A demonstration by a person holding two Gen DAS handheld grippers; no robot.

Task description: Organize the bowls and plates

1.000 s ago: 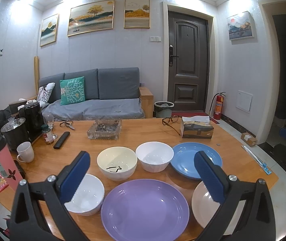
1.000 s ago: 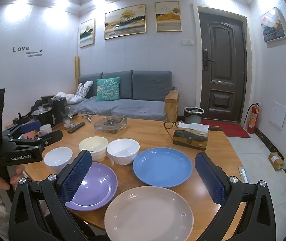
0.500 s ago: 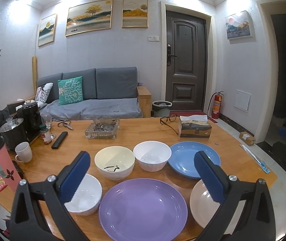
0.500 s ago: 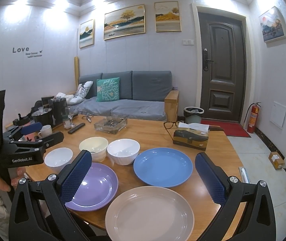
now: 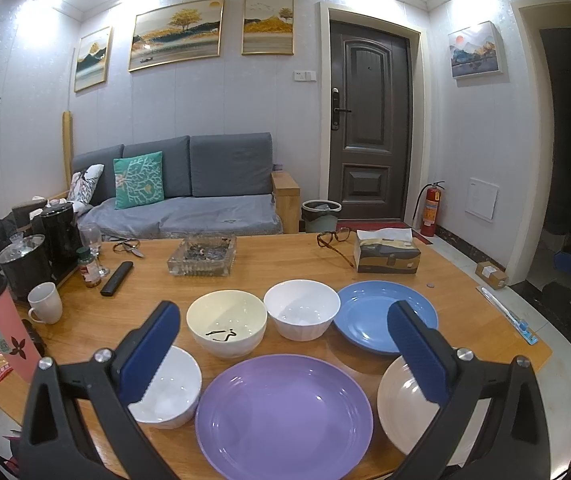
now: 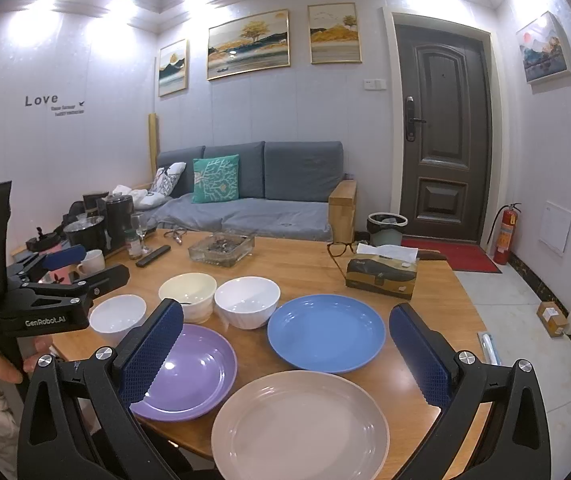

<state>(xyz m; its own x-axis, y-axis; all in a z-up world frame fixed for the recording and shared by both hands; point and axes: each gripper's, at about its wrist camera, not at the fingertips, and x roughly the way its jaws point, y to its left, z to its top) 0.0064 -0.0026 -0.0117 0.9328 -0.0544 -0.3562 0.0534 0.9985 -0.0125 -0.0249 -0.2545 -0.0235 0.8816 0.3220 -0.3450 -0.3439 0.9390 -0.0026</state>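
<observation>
Tabletop [image 6: 309, 264], wooden, filled the lower half of both views; six pieces of crockery lay on its near part, none stacked.

Plates, largest first. Beige plate [image 6: 300, 426] sat at bottom centre of the right wrist view, straight ahead of the right tongs [image 6: 285, 354] and framed between their two blue pads. Blue plate [image 6: 326, 333] lay just above it in frame, apart from it. Purple plate [image 5: 284, 408] held bottom centre of the left wrist view, directly ahead of the left tongs [image 5: 285, 346]; in that view the beige plate showed only at lower right, partly behind the right-hand pad. All three are round, flat and face up, so no long axis or pointing direction. Any rim point would serve, as I judged.

Bowls, upright, mouths up. Cream bowl [image 5: 226, 328], with a dark scrap inside, and a white ribbed bowl [image 5: 301, 314] stood side by side above the purple plate in frame. A smaller white bowl [image 5: 165, 390] sat lower left, partly behind the left-hand pad.

Both tongs were spread wide and empty, hovering off the tabletop.

Judgement: right tongs nearer the beige and blue plates; left tongs nearer the purple plate and the bowls. Task not begun.
</observation>
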